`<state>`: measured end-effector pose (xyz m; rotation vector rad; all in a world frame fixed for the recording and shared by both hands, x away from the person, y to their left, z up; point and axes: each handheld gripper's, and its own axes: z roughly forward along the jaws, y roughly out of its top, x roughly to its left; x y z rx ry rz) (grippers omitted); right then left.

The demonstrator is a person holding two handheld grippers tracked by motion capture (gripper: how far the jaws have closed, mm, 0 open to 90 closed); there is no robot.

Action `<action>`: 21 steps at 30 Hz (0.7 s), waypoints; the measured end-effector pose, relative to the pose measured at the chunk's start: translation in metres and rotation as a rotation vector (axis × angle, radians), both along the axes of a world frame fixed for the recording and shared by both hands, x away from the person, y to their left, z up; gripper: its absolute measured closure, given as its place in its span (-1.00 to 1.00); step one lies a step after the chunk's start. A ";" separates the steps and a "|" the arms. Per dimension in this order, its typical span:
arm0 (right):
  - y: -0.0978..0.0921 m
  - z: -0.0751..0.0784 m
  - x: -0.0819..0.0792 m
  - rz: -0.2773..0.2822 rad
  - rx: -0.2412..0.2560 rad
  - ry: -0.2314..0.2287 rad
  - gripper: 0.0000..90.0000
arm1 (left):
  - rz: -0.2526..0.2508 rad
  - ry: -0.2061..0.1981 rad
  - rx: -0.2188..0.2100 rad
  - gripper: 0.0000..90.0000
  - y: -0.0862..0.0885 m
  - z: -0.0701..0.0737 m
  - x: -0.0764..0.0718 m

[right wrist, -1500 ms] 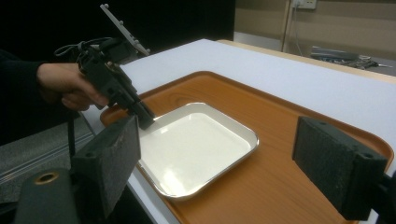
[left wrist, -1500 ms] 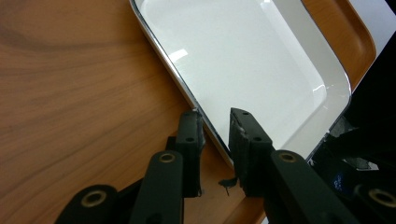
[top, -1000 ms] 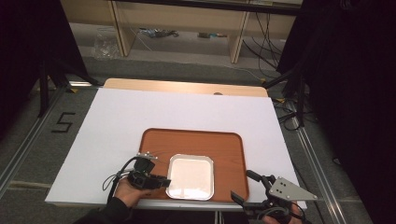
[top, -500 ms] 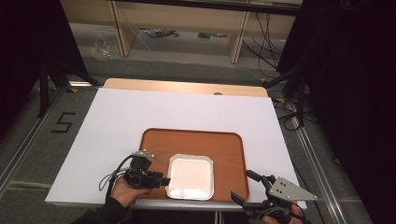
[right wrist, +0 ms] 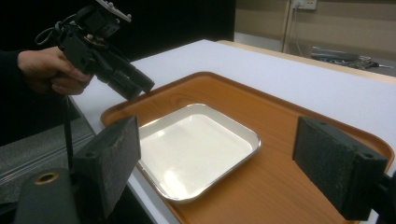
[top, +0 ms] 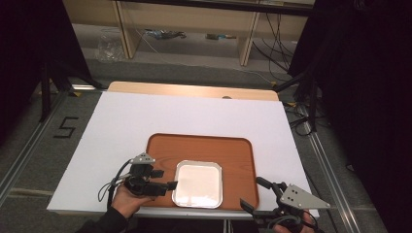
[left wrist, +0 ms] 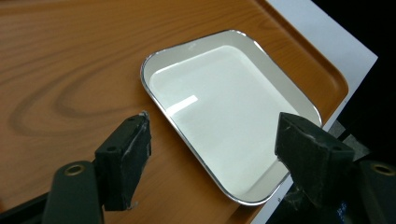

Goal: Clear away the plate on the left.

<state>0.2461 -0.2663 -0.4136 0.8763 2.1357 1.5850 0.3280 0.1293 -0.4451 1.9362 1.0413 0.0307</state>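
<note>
The white table (top: 145, 121) stood over grey floor, with shelving and loose cables beyond its far edge. On its near half lay a wooden tray (top: 233, 155), and on the tray's near-left part sat a shallow white dish (top: 198, 183) with a metal rim, flat and empty.

We held the left gripper (top: 163, 178) just left of the dish, over the tray's left edge, pointing right toward it. In the left gripper view its jaws stood wide apart — the dish (left wrist: 229, 112) lay between and beyond them, neither pad touching the rim. From the right gripper view that same gripper (right wrist: 135, 86) hovered just above the tray's rim (right wrist: 121, 112), tilted down.

We kept the right gripper (top: 252, 194) at the table's near-right corner, just off the tray's near-right corner. Its jaws were spread wide too, holding nothing — in the right gripper view the dish (right wrist: 196, 149) lay ahead of them, well apart from both pads.
</note>
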 end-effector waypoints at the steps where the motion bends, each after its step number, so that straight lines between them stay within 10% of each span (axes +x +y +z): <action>1: 0.000 0.000 0.000 0.000 0.000 0.000 -0.64 | 0.000 0.000 0.000 -0.43 0.000 0.000 0.000; 21: 0.000 0.000 0.002 0.009 -0.007 -0.031 -0.64 | -0.007 -0.075 0.000 -0.59 0.009 0.008 -0.012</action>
